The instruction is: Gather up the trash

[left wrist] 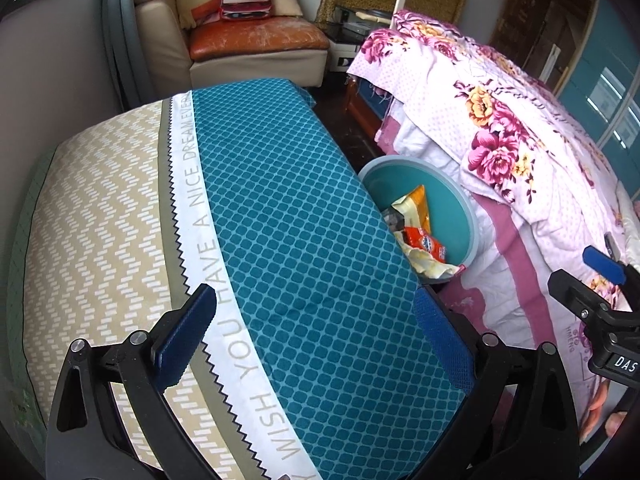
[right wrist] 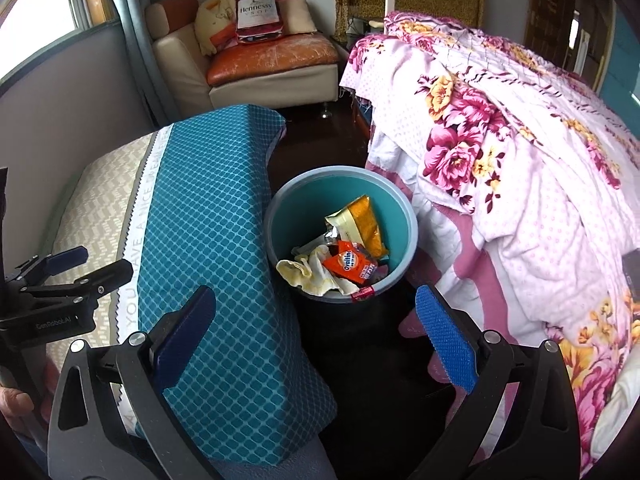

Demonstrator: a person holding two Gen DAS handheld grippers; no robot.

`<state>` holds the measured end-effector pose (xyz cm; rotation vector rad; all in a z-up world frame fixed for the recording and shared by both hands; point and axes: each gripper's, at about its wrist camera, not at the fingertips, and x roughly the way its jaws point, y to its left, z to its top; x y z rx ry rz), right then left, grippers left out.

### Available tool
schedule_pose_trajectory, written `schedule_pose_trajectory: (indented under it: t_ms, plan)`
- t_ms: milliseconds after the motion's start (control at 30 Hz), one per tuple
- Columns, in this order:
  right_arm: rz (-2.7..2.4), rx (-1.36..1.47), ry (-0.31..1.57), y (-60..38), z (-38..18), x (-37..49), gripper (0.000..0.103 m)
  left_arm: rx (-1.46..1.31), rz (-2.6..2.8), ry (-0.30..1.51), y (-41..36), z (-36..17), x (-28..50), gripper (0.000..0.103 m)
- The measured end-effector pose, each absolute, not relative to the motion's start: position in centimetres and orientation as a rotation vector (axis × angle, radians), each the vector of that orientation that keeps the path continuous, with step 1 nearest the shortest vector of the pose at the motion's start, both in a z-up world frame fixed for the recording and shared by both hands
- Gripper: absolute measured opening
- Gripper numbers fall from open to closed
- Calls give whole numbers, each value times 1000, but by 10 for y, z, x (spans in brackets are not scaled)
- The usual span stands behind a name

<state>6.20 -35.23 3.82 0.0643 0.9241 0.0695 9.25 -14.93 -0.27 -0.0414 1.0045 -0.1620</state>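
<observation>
Teal bin full of wrappers, dead ahead of my right tongs; left tongs off over pillow; both wide open, empty.

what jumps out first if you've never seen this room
The teal trash bin on the dark floor, holding an orange snack bag and a red Ovaltine packet. It stands between a teal-patterned cushion and the pink floral quilt on the bed.
</observation>
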Motion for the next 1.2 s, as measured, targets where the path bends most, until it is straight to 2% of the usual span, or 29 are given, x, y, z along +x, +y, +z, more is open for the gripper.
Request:
schedule_pose_trajectory:
  t_ms: [1200]
  plan:
    - [122,112,954,-346,18,84,96,-47,-109,999,-135,-15,102,99]
